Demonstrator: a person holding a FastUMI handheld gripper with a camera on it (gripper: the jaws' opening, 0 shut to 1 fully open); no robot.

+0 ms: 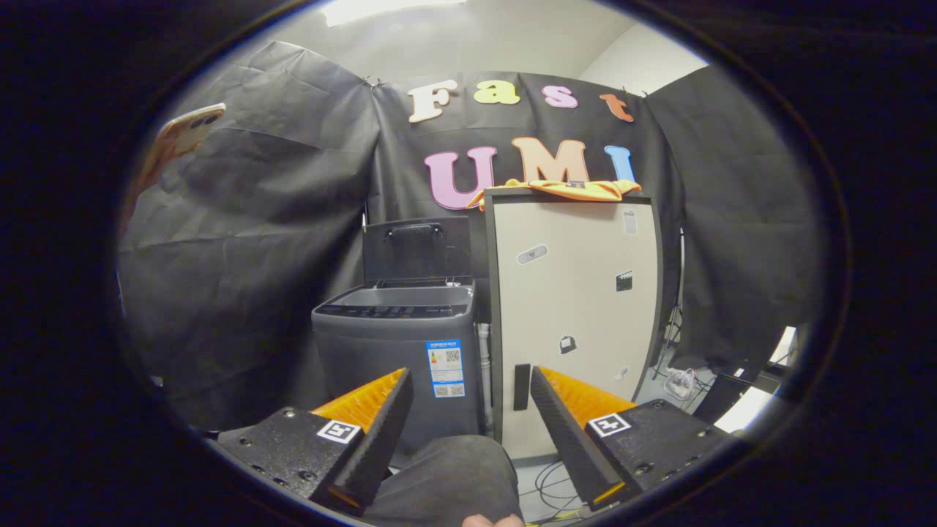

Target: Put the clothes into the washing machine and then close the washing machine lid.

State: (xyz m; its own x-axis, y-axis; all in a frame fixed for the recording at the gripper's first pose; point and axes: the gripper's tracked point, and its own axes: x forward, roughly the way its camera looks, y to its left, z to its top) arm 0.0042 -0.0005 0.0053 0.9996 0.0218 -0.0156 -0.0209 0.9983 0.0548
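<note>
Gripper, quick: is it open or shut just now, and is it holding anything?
Gripper: open, fingers spread apart and holding nothing; the washing machine with its lid up and the orange garment lie well beyond them.

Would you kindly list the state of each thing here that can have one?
Washing machine lid: raised, upright.
Washing machine: open at the top.
Orange garment: draped on top of the fridge, not yet loaded.
Fridge: door closed.
Hand-held gripper: open, holding nothing.

Black ribbed fingers (381,428) – orange backs (square markers, screws).
</note>
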